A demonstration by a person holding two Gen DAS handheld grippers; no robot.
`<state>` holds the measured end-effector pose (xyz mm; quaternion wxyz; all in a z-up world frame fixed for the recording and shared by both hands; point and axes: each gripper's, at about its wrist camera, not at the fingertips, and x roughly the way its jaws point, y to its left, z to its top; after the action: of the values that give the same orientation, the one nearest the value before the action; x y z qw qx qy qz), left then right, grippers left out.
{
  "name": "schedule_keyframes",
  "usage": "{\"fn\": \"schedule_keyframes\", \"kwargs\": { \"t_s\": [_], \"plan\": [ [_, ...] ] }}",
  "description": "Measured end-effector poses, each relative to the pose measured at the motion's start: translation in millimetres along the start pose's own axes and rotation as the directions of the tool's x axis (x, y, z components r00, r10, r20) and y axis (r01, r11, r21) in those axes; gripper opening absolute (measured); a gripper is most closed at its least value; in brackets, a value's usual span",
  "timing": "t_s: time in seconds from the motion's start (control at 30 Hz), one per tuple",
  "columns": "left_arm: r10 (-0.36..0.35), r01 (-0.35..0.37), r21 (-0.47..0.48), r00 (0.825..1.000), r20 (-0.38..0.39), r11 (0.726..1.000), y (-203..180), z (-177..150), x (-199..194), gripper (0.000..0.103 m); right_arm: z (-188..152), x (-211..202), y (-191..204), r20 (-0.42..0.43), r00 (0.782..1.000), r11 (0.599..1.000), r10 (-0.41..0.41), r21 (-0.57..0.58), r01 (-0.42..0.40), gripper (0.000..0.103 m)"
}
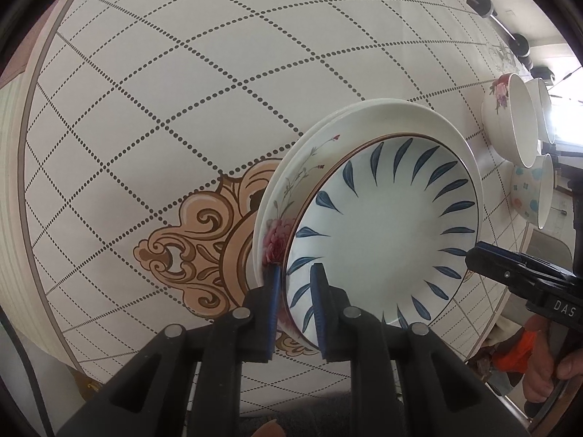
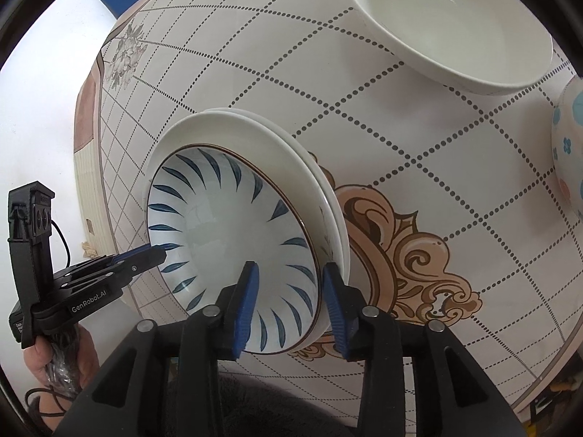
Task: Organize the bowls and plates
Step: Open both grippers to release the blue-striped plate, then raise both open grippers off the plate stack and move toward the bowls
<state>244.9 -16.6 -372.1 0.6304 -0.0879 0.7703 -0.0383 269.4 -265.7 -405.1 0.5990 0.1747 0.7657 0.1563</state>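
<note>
Table (image 1: pixel 145 91): carries the plate stack (image 2: pixel 255 127) midway along your near edge, over the gold scrollwork; bowls (image 1: pixel 517 120) stand well apart. Blue-leaf plate (image 1: pixel 382 225): tops the stack, and if you lift one-sided, it tips. Left gripper (image 1: pixel 297 306): clamped on its rim; right gripper (image 2: pixel 291 306): jaws apart, astride the opposite rim.

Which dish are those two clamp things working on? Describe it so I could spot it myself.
Start at the tan scroll ornament printed on the checked tablecloth. A stack of white plates sits beside it, and the dish rests on top. Unlike the plain or flowered bowls nearby, it has blue leaf strokes fanning round its inside and a thin brown rim.
</note>
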Motion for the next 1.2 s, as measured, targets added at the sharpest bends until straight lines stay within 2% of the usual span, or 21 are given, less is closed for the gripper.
{"fn": "schedule_keyframes", "kwargs": {
  "t_s": [0.03, 0.1, 0.17, 0.23, 0.3, 0.37, 0.47, 0.5, 0.53, 0.6, 0.7, 0.73, 0.77, 0.9, 1.0, 1.1, 1.17, 1.2],
  "plan": [
    [0.008, -0.008, 0.004, 1.000, 0.008, 1.000, -2, -1, -2, 0.015, -1, -2, 2, 0.003, 1.000, 1.000, -0.005, -0.002, 0.005, 0.047],
    [0.033, -0.034, 0.017, 0.999, 0.035, 0.999, -8, -5, -9, 0.017, -5, -7, 8, 0.011, 1.000, 1.000, -0.023, -0.016, 0.023, 0.058],
    [0.079, -0.082, 0.036, 0.994, 0.080, 0.996, -16, -10, -17, 0.028, -9, -12, 13, 0.028, 0.998, 0.998, -0.058, -0.031, 0.058, 0.060],
    [0.123, -0.131, 0.056, 0.983, 0.133, 0.990, -26, -16, -25, 0.030, -15, -18, 18, 0.049, 0.994, 0.993, -0.102, -0.050, 0.105, 0.061],
    [0.157, -0.171, 0.070, 0.972, 0.177, 0.983, -35, -24, -34, 0.035, -21, -24, 24, 0.084, 0.981, 0.982, -0.172, -0.067, 0.178, 0.075],
    [0.173, -0.192, 0.075, 0.962, 0.210, 0.979, -44, -31, -41, 0.065, -30, -31, 28, 0.130, 0.963, 0.966, -0.236, -0.077, 0.247, 0.083],
    [0.196, -0.224, 0.082, 0.944, 0.265, 0.971, -55, -42, -55, 0.084, -45, -41, 35, 0.186, 0.936, 0.945, -0.300, -0.077, 0.318, 0.084],
    [0.197, -0.229, 0.084, 0.939, 0.280, 0.970, -57, -45, -59, 0.087, -51, -44, 37, 0.202, 0.929, 0.941, -0.309, -0.075, 0.329, 0.085],
    [0.200, -0.234, 0.085, 0.935, 0.294, 0.968, -61, -49, -63, 0.088, -57, -48, 39, 0.218, 0.923, 0.939, -0.315, -0.071, 0.337, 0.087],
    [0.200, -0.236, 0.081, 0.928, 0.316, 0.968, -62, -53, -69, 0.088, -69, -58, 42, 0.257, 0.912, 0.937, -0.320, -0.058, 0.345, 0.103],
    [0.204, -0.242, 0.068, 0.914, 0.352, 0.968, -64, -63, -82, 0.089, -86, -74, 48, 0.315, 0.890, 0.933, -0.329, -0.037, 0.358, 0.103],
    [0.210, -0.250, 0.065, 0.904, 0.371, 0.966, -67, -67, -87, 0.092, -92, -80, 49, 0.335, 0.881, 0.930, -0.335, -0.031, 0.366, 0.103],
    [0.216, -0.261, 0.062, 0.894, 0.393, 0.963, -69, -72, -93, 0.099, -98, -86, 51, 0.355, 0.869, 0.925, -0.344, -0.028, 0.378, 0.103],
    [0.227, -0.277, 0.043, 0.859, 0.459, 0.960, -74, -94, -114, 0.100, -122, -112, 62, 0.435, 0.827, 0.913, -0.357, -0.026, 0.408, 0.103],
    [0.228, -0.280, 0.032, 0.839, 0.493, 0.959, -79, -112, -129, 0.100, -141, -131, 69, 0.478, 0.809, 0.915, -0.343, -0.027, 0.404, 0.103],
    [0.241, -0.294, 0.017, 0.814, 0.529, 0.956, -83, -128, -143, 0.100, -159, -147, 75, 0.507, 0.800, 0.919, -0.322, -0.037, 0.393, 0.103],
    [0.228, -0.280, 0.014, 0.807, 0.545, 0.960, -84, -140, -151, 0.100, -171, -155, 81, 0.524, 0.794, 0.919, -0.310, -0.049, 0.391, 0.103],
    [0.222, -0.275, 0.014, 0.806, 0.549, 0.961, -84, -145, -154, 0.100, -177, -159, 84, 0.537, 0.784, 0.917, -0.311, -0.047, 0.396, 0.103]
  ]
}}
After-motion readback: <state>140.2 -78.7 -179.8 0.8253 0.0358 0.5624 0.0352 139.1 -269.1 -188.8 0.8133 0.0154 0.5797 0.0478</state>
